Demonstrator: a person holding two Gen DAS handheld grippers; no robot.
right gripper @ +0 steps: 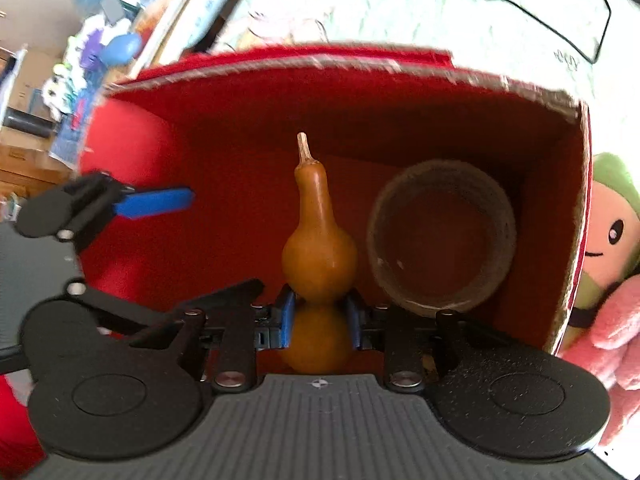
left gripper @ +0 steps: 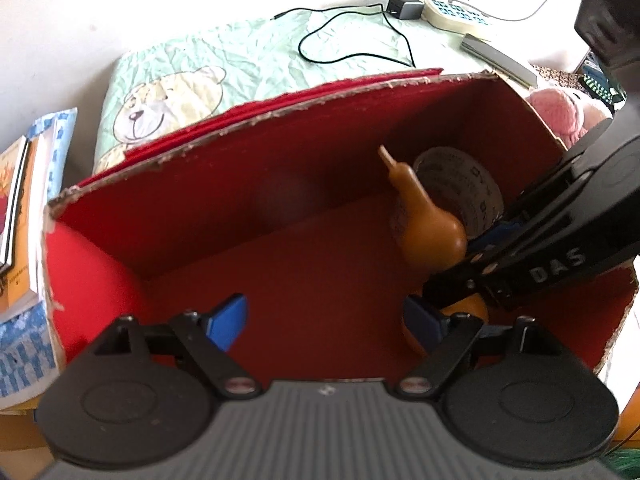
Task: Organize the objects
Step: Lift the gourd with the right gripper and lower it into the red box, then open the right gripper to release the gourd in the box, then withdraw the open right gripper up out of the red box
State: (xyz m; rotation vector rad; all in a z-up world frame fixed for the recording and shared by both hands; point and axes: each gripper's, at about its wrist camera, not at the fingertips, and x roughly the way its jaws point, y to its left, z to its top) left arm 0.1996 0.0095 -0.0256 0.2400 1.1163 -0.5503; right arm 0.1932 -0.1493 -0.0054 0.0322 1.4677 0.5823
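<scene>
A red cardboard box (left gripper: pixel 280 152) stands open in front of me. A brown gourd (right gripper: pixel 318 240) stands upright in it, stem up, and my right gripper (right gripper: pixel 320 314) is shut on its narrow waist. From the left wrist view the gourd (left gripper: pixel 428 220) is at the box's right end, with the right gripper (left gripper: pixel 472 268) reaching in from the right. Behind the gourd lies a roll of printed tape (left gripper: pixel 464 188), shown as a ring (right gripper: pixel 440 236) to the gourd's right. My left gripper (left gripper: pixel 326 322) hangs open over the box floor, holding nothing; one of its blue fingers (right gripper: pixel 156 202) shows at left.
The box sits on a pale green quilt with a bear print (left gripper: pixel 180 92). Books (left gripper: pixel 20 220) are stacked to the left. A charger with a black cable (left gripper: pixel 406 7) and a white keypad device (left gripper: pixel 456 14) lie beyond. Plush toys (right gripper: pixel 612 240) press against the box's right wall.
</scene>
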